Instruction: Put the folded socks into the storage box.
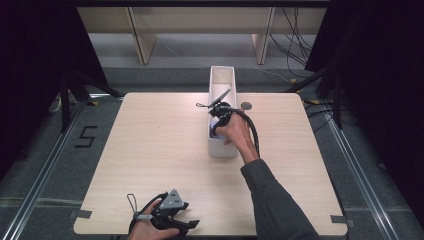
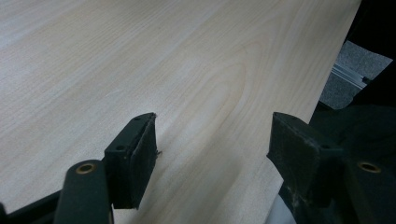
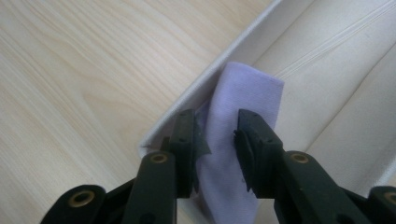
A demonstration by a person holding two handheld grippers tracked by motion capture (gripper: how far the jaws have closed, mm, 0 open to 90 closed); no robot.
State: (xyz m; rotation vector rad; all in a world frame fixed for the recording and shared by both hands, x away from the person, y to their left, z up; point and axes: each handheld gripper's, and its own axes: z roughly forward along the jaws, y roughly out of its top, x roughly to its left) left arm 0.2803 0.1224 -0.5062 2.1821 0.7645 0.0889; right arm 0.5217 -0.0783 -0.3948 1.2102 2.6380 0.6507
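A round dark disc (image 1: 246, 105) lies on the wooden table (image 1: 150, 150).

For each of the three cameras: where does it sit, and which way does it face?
High view: above the table's near edge, looking forward and down; both hands, one sleeve.
Left gripper view: on the left gripper, facing bare tabletop; open jaws.
Right gripper view: on the right gripper, facing the white bin; jaws astride a lilac cloth.
Shared: the bin.

The table (image 1: 165, 150) lies bare left of the long white bin (image 1: 222, 147), giving open passage; the bin's walls and the purple cloth (image 3: 243, 140) inside crowd the right gripper (image 3: 217, 135).
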